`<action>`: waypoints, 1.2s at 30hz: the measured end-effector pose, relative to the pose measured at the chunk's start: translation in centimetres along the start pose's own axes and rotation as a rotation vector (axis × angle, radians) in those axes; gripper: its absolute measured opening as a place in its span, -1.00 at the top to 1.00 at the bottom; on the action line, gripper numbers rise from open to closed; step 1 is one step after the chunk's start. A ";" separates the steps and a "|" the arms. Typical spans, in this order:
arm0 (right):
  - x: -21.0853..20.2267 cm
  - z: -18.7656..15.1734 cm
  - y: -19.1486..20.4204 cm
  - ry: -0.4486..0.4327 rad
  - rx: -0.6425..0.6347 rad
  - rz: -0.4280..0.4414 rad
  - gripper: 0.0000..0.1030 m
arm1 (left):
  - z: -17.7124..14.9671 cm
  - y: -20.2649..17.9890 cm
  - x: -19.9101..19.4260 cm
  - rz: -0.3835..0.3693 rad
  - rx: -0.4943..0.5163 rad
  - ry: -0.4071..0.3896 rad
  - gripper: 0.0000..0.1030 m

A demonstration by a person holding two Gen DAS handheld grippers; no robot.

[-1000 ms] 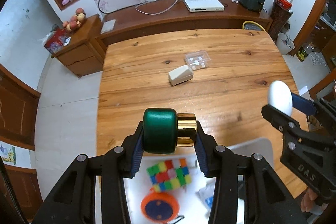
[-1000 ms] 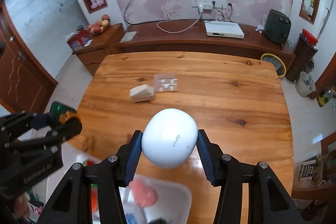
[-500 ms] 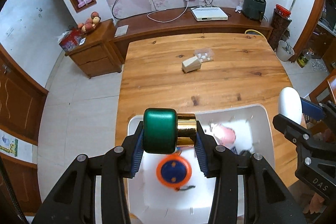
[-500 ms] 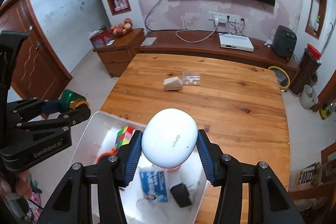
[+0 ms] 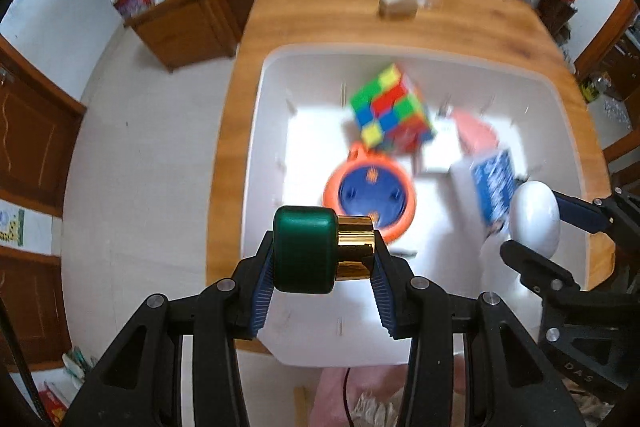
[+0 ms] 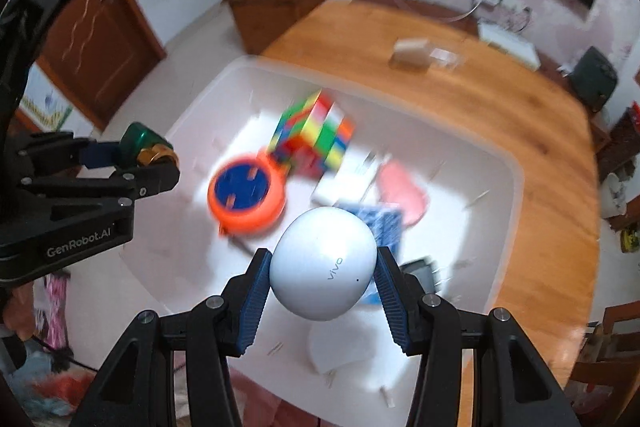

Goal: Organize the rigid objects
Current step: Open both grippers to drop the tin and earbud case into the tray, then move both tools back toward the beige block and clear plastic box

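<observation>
Left gripper (image 5: 323,254) clamped a green-and-gold capped bottle (image 5: 324,250) between its fingers, held above the white bin (image 5: 256,155). Right gripper (image 6: 323,269) gripped a white vivo earbud case (image 6: 323,263). Beyond both sets of fingertips, in the bin: Rubik's cube (image 5: 392,109), orange-blue disc (image 5: 370,197).

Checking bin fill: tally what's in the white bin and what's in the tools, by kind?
Rubik's cube: 1
Orange-and-blue round case: 1
Blue-printed packet: 1
Pink item: 1
Black adapter: 1
White vivo earbud case, right tool: 1
Green-and-gold bottle, left tool: 1
Total: 7
</observation>
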State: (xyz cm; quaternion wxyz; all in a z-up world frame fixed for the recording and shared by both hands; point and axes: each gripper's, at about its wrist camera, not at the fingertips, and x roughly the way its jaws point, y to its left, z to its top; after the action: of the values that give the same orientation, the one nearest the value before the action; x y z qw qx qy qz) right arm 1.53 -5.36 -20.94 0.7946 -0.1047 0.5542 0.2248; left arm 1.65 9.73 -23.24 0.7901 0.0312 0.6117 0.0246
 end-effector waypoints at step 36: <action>2.5 -1.7 1.7 0.092 -0.069 0.073 -0.27 | -1.2 -2.9 3.3 0.057 0.110 0.077 -0.38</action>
State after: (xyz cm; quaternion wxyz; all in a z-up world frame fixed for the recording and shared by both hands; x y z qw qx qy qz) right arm 0.06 -3.97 -23.72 0.7557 -0.1220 0.5853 0.2673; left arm 1.29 7.13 -26.93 0.7622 0.0909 0.6408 0.0149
